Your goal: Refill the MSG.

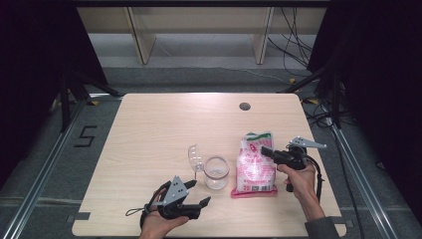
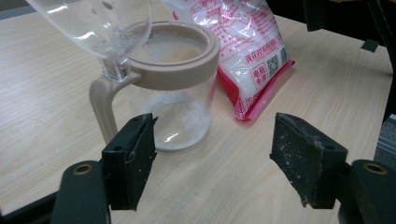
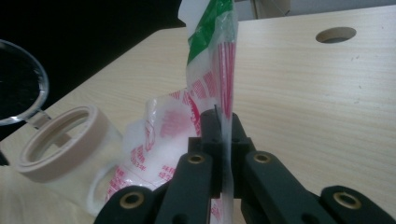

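A clear plastic bag (image 1: 255, 164) of white grains with red and green print lies on the table right of a glass jar (image 1: 216, 172). The jar has a beige rim and handle, and its clear flip lid (image 1: 195, 157) stands open. My right gripper (image 1: 268, 152) is shut on the bag's (image 3: 210, 60) upper side edge, and the film rises from between the jaws of that gripper (image 3: 224, 135). My left gripper (image 1: 198, 192) is open near the front edge, just short of the jar (image 2: 173, 93). Nothing lies between its pads (image 2: 212, 158).
The wooden table (image 1: 149, 129) has a round cable hole (image 1: 244, 106) at its far right. A little white powder sits in the jar's bottom. Dark curtains flank the table; shelf legs and cables stand on the floor beyond.
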Motion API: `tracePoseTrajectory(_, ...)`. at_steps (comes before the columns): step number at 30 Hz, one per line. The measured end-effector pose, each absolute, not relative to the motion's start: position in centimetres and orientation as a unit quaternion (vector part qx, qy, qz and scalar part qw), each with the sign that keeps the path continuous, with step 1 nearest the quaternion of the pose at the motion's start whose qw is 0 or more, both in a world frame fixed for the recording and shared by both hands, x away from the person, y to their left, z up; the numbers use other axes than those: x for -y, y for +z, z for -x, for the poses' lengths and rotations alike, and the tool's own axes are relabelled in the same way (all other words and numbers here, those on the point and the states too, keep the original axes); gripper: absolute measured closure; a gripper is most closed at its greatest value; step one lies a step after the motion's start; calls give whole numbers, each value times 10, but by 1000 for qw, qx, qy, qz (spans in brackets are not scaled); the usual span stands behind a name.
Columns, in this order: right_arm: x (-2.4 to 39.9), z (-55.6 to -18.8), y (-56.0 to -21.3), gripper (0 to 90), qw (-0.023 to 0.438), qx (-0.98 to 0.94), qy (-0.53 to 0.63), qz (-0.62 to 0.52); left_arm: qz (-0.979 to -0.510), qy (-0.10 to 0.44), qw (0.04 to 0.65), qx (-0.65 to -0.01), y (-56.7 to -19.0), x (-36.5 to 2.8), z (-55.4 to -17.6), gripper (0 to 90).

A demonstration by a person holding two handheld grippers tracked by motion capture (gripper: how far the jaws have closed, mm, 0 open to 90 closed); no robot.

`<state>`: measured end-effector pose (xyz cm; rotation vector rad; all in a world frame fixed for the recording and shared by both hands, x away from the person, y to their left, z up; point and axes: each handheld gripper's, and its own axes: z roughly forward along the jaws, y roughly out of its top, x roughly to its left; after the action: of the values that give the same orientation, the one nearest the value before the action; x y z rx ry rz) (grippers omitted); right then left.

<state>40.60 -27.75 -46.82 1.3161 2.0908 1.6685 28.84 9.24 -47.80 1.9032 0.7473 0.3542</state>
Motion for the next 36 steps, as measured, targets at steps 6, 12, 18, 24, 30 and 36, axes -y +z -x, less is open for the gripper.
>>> tracePoseTrajectory(6,278,-395,-458,900,93,-702,569,-418,-809,143,490,-292,-485,-79,-285,298)
tracePoseTrajectory(12,276,-382,-448,900,86,-694,585,-412,-815,131,490,-281,-491,-63,-285,297)
tracePoseTrajectory(18,269,-375,-428,900,91,-707,586,-385,-821,124,488,-270,-495,-49,-284,299)
tracePoseTrajectory(24,260,-372,-411,900,97,-726,565,-380,-816,130,491,-276,-497,-33,-286,300)
tracePoseTrajectory(30,253,-373,-395,900,102,-740,552,-369,-812,127,498,-278,-497,-19,-289,300)
tracePoseTrajectory(36,252,-374,-381,900,127,-756,533,-358,-816,142,486,-278,-504,-1,-296,306)
